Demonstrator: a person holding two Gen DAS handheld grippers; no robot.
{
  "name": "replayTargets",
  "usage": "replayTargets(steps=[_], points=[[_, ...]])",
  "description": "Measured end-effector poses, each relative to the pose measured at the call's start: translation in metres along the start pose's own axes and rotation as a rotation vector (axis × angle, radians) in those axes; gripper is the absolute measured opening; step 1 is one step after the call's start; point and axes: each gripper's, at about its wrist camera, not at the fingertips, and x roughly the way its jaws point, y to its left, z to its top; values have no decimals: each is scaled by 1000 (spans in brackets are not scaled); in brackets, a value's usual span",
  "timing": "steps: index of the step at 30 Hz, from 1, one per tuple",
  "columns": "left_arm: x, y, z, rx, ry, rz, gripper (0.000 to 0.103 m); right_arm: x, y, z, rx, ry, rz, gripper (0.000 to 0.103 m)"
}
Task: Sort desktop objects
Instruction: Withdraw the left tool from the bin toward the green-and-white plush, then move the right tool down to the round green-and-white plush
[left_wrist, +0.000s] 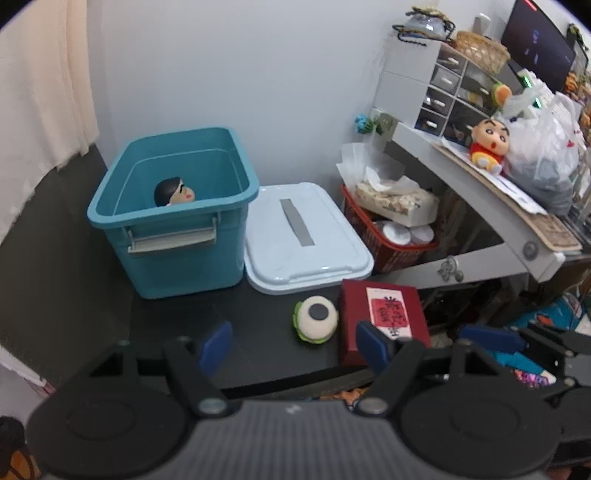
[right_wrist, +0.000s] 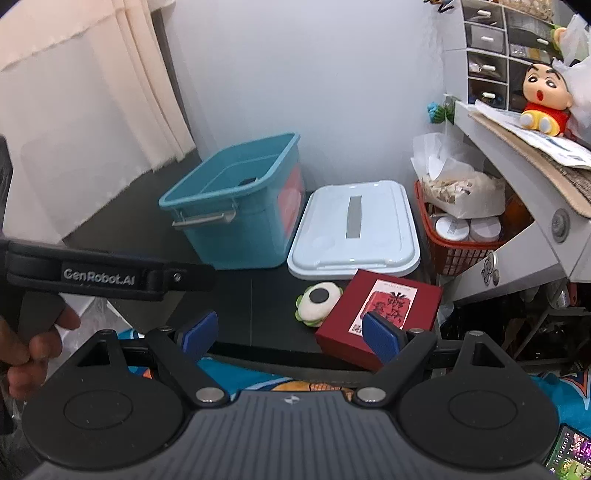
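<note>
A teal bin stands open on the black desk with a black-haired doll head inside it. Its pale blue lid lies flat to the right. A round plush burger toy and a dark red box lie near the desk's front edge. My left gripper is open and empty, low in front of the toy. My right gripper is open and empty, its right finger in front of the red box.
A red basket with tissues and jars stands right of the lid. A white shelf at right carries a cartoon boy plush, drawers and a plastic bag. A curtain hangs at left.
</note>
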Motion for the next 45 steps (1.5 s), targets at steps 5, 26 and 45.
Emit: replayTargets(steps=[5, 26, 45], points=[[13, 4, 0, -9, -1, -21, 77, 8, 1, -3, -6, 29, -3, 89], [84, 51, -15, -42, 21, -93, 77, 50, 3, -6, -9, 99, -53, 89], [124, 80, -21, -80, 45, -214, 73, 97, 14, 2, -30, 119, -56, 79]])
